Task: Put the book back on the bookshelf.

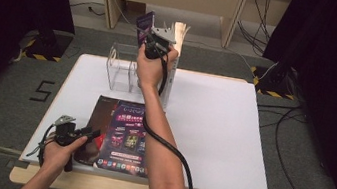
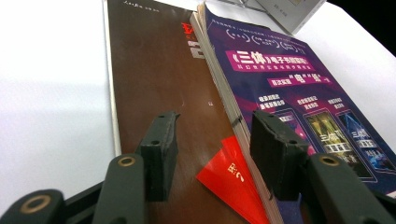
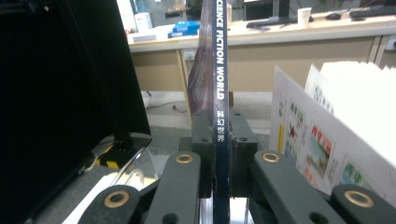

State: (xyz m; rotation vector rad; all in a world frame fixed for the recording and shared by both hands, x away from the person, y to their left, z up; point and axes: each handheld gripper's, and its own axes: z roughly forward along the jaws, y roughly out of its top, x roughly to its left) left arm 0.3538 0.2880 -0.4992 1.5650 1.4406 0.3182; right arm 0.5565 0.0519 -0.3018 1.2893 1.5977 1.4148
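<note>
While clamped upright in the right gripper (image 3: 219, 154) jaws, one magazine (image 3: 219, 70); two magazines (image 1: 122, 135) flat beneath the left gripper (image 2: 212, 144), jaws apart, empty.

1. A thin magazine (image 3: 219, 70) with a dark blue spine lettered "SCIENCE FICTION WORLD" is held upright, spine edge-on, pinched between the jaws of the right gripper (image 3: 220, 140); in the high view it (image 1: 145, 23) is seen raised at the table's 12 o'clock edge.
2. A purple-covered magazine (image 2: 289, 93) is laid flat at the table's 7 o'clock, its thick page edge exposed.
3. A brown-covered magazine (image 2: 149, 79) is laid flat at 9 o'clock of the purple one, partly beneath it.
</note>
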